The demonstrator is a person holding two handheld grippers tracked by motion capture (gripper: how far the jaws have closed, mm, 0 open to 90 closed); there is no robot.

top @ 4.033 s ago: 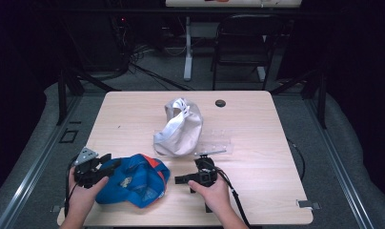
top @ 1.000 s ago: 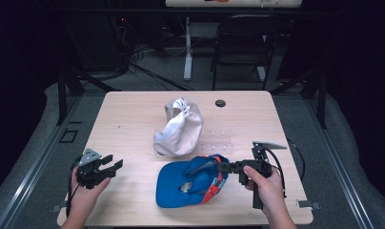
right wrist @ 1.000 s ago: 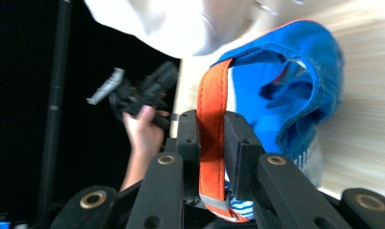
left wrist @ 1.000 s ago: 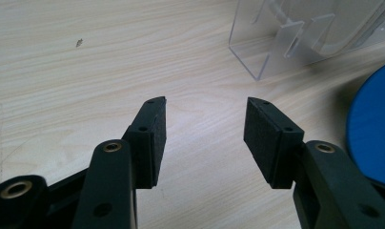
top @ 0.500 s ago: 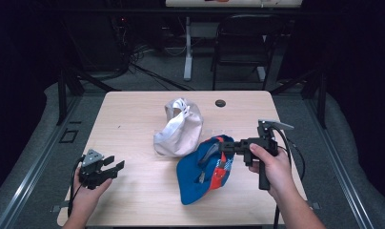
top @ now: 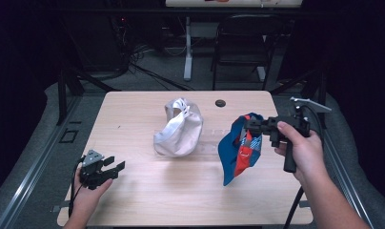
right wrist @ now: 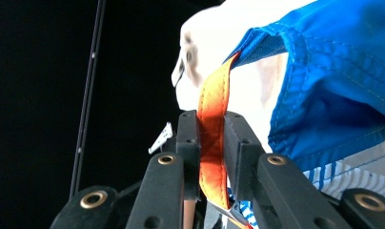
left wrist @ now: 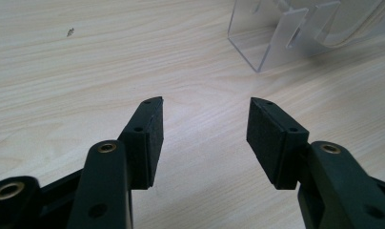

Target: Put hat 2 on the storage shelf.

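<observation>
The right gripper (top: 251,125) pinches the blue cap (top: 238,148) by its orange strap (right wrist: 212,138), dangling right of the white cap (top: 178,129); the thin strap could slip free; the left gripper (top: 115,168), near-left, has just been spreading, empty.

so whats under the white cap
The white cap sits on a clear plastic stand whose ends stick out at its base; the left gripper view shows one end. The part beneath the cap is covered, so its shape can't be seen.
</observation>
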